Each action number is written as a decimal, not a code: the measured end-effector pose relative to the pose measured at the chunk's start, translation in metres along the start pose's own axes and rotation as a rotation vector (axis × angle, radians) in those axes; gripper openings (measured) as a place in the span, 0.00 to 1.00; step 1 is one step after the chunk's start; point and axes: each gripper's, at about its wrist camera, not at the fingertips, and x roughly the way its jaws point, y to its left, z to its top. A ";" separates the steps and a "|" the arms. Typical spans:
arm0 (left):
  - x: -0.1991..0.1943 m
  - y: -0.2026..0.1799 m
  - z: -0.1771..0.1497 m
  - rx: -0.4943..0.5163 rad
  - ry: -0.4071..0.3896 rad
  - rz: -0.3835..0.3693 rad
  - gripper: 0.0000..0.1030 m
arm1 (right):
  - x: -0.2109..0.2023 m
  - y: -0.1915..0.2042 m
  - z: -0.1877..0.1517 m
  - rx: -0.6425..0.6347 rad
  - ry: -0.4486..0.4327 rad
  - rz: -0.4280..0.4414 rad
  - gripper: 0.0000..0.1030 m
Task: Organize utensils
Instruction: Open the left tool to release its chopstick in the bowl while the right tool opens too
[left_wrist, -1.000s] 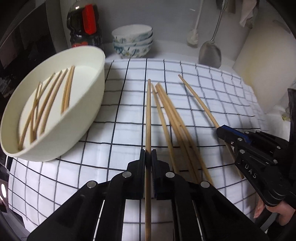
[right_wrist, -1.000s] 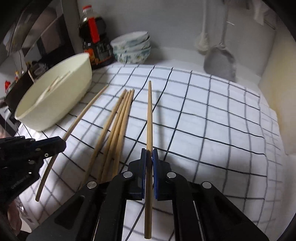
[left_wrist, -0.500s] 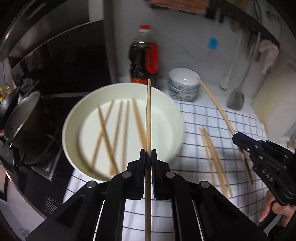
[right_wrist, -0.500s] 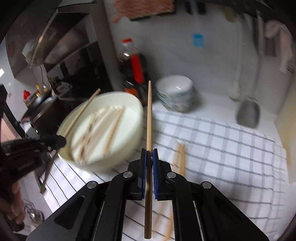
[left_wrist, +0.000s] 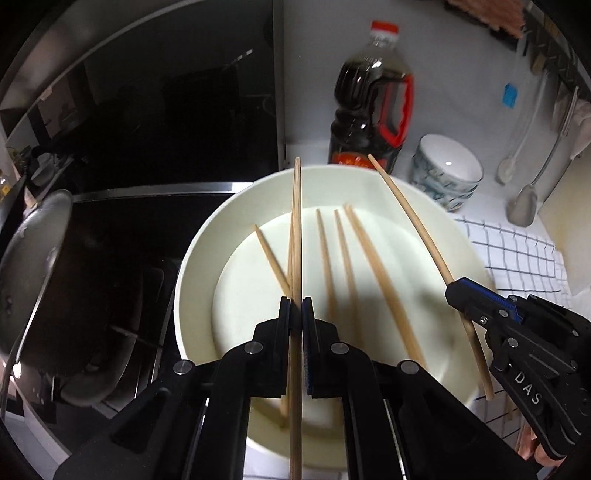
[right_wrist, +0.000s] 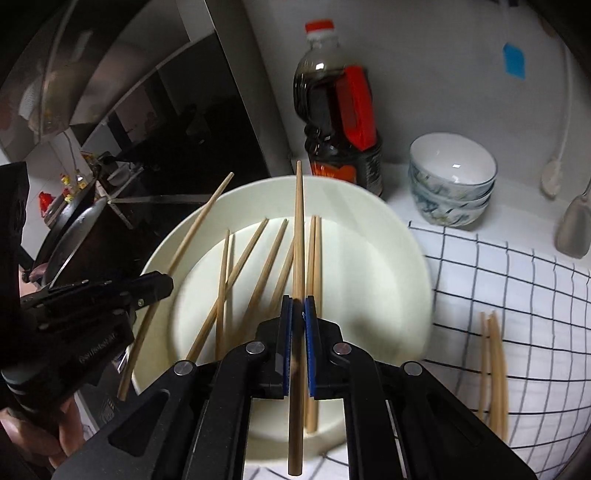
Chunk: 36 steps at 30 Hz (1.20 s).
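From the left wrist, the left gripper (left_wrist: 295, 310) is clamping one chopstick (left_wrist: 295, 236) in its narrow jaws, its long axis running near to far right over the cream basin (left_wrist: 207, 251), whose floor is lying directly below. The right gripper (left_wrist: 458, 295) at the near right is pinching a second chopstick (left_wrist: 410, 225) slanting over the basin's right half.

From the right wrist, that chopstick is hanging lengthwise above five loose ones, while more chopsticks (right_wrist: 493, 365) are waiting on the checked cloth (right_wrist: 517, 288) covering the surface.
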 end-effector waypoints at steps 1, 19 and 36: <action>0.004 0.002 0.000 0.003 0.008 0.000 0.07 | 0.005 0.001 0.000 0.007 0.007 -0.003 0.06; -0.008 0.029 0.000 -0.055 -0.017 0.014 0.68 | -0.008 0.006 0.001 0.005 -0.010 -0.103 0.15; -0.058 0.006 -0.022 -0.024 -0.008 0.031 0.78 | -0.079 0.000 -0.038 0.013 -0.033 -0.082 0.40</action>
